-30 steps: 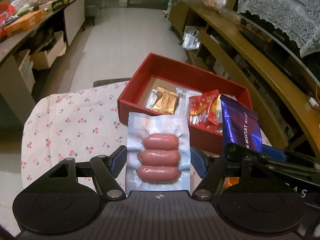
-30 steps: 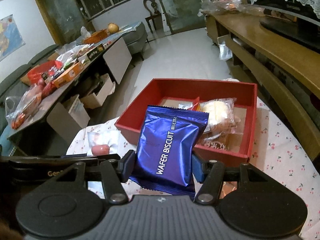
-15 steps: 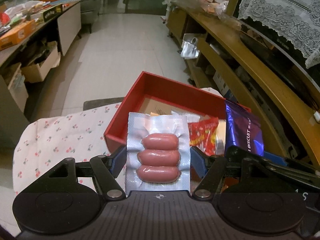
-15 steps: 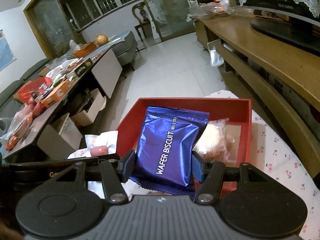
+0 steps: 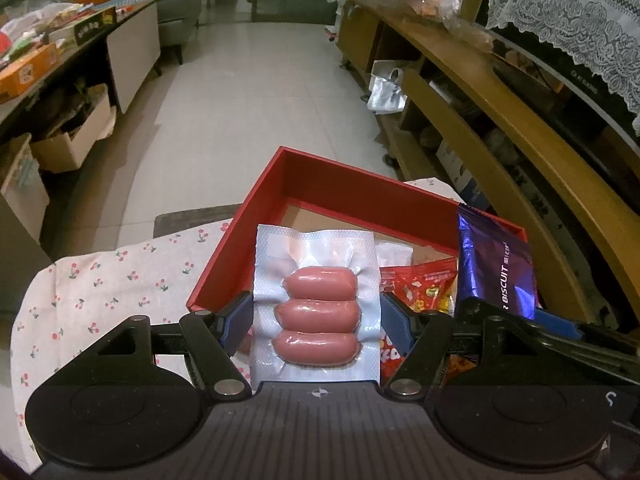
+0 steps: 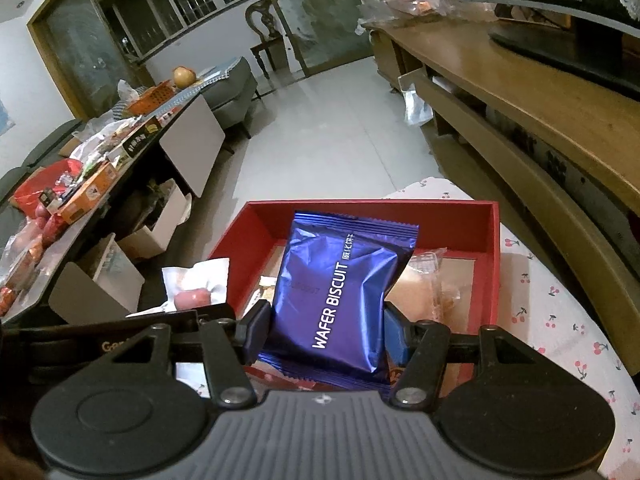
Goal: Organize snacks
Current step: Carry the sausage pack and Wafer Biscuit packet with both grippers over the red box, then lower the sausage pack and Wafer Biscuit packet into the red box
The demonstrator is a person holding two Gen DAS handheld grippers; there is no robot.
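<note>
Firmly clamped between left gripper (image 5: 316, 320) jaws: sausage pack (image 5: 318, 316). Likewise pinched by right gripper (image 6: 326, 330): blue wafer biscuit packet (image 6: 344, 292). Just ahead, below both: red box (image 6: 486, 248).

Glossy foil biscuit packet (image 6: 340, 292), clear-plastic sausage pack (image 5: 316, 308)

1. The sausage pack (image 5: 316, 312), a clear vacuum-sealed pouch with three pink sausages stacked across it, was clamped flat-on between the fingers of the left hand-held gripper (image 5: 316, 326), above the near left edge of the red box (image 5: 240, 248).
2. The wafer biscuit packet (image 6: 340, 296), shiny blue-purple foil with white "WAFER BISCUIT" lettering, stood upright, pinched by the right hand-held gripper (image 6: 326, 336) over the box's near side.
3. The red box sat open on the cherry-print tabletop (image 5: 100, 280), holding a red snack bag (image 5: 420, 284) and a clear-wrapped bun (image 6: 416, 284).
</note>
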